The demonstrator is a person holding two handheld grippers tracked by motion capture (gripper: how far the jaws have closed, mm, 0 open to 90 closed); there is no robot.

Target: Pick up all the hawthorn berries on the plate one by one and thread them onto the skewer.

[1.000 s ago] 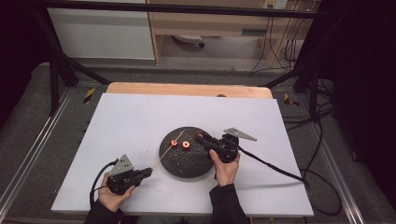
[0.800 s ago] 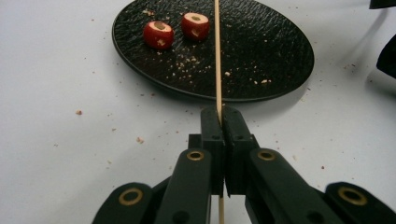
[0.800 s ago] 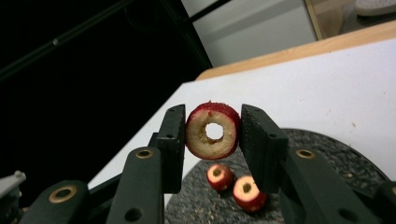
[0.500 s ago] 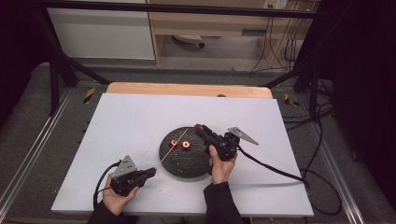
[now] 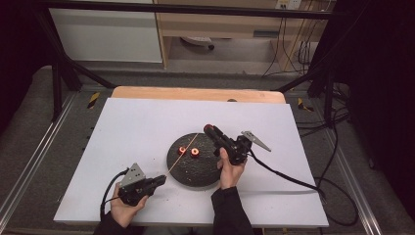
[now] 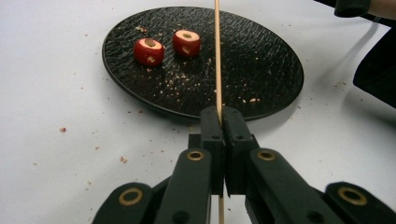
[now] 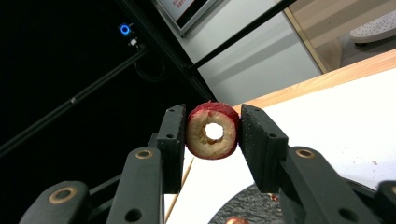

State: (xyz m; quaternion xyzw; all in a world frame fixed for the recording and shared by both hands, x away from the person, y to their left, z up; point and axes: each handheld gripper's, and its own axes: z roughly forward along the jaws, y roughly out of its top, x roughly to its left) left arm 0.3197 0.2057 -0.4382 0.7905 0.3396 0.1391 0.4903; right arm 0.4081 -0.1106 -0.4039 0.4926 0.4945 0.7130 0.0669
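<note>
Since a second ago the left tongs, clenched on the skewer, drifted lower left while the right tongs, gripping a cored fruit slice, hover mid-frame, so threading looks next.

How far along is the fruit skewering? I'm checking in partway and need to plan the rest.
Nothing is threaded yet: the skewer is bare. In hand: the left gripper is shut on the skewer, and the right gripper holds a cored red fruit piece, hole facing out, lifted off the table. Left: thread it, then the two pieces lying on the black plate.
</note>
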